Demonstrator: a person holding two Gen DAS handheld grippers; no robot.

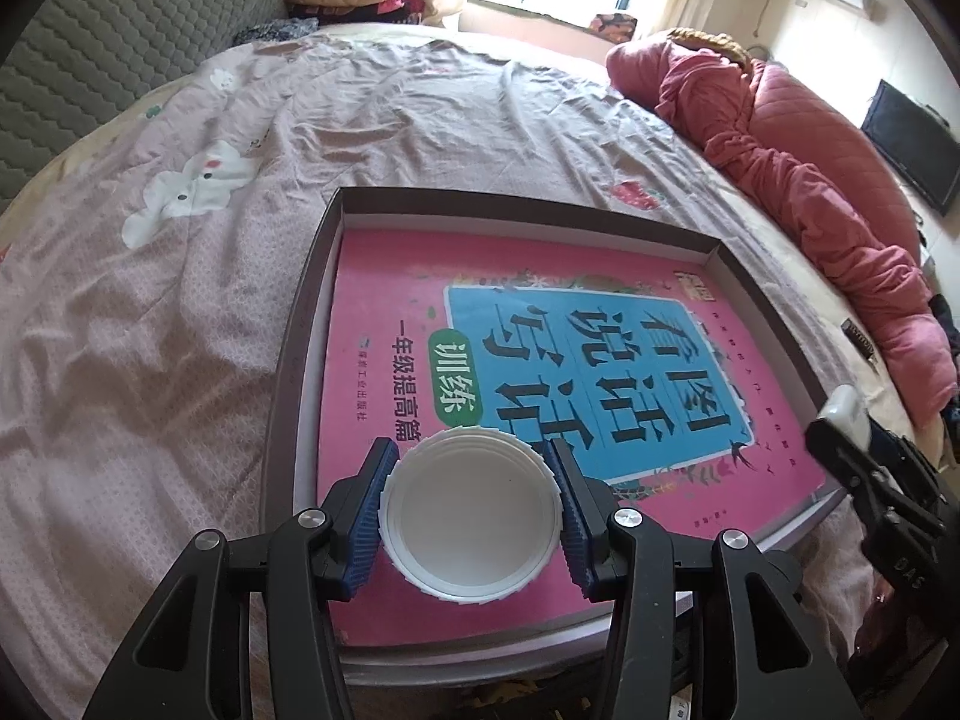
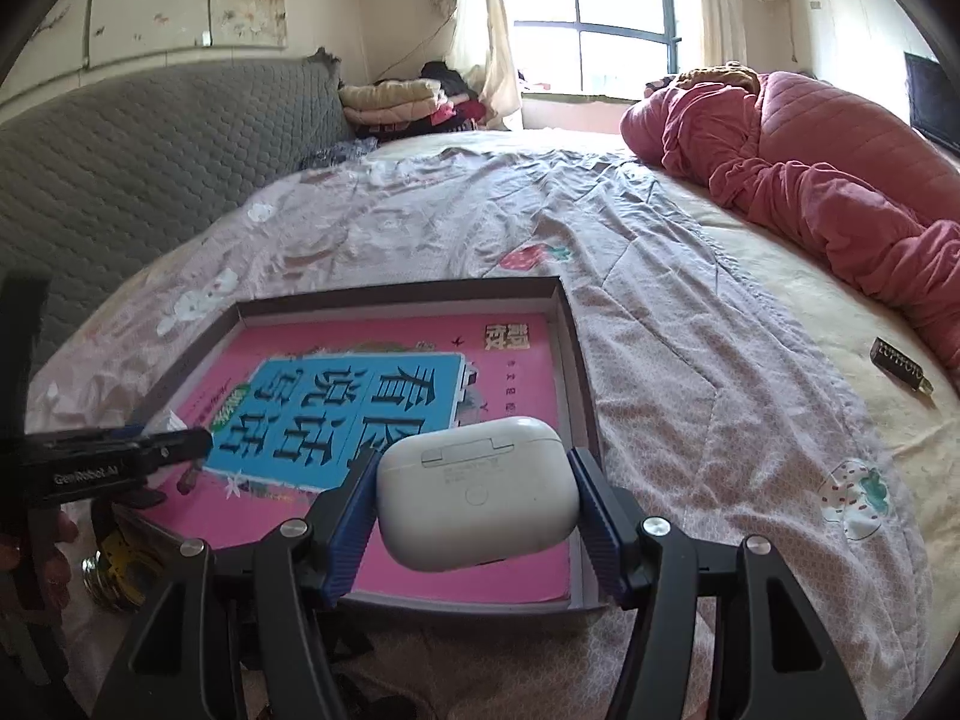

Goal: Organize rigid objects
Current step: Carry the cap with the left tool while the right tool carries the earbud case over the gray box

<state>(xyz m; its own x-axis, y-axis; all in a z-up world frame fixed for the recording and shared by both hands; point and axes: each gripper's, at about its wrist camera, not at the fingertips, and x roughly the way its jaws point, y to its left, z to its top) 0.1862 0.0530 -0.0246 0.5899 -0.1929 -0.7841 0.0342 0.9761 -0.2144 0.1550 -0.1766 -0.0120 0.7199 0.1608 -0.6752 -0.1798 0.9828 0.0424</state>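
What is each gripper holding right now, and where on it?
Left gripper clamps a white lid across its ribbed rim. Right gripper clamps a white earbud case by its two short ends.

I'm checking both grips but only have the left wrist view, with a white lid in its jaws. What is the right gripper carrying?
Observer: The right gripper is shut on a white earbud case, pads pressing its two ends.
Operator: Where is it relative to the box?
Observer: It hangs over the near right corner of the shallow box, above the pink book.
Operator: Anything loose near the left gripper I can't see?
Observer: Yes, a yellow and metal object lies on the bed beside the box's near left corner, under the left gripper; I cannot tell what it is.
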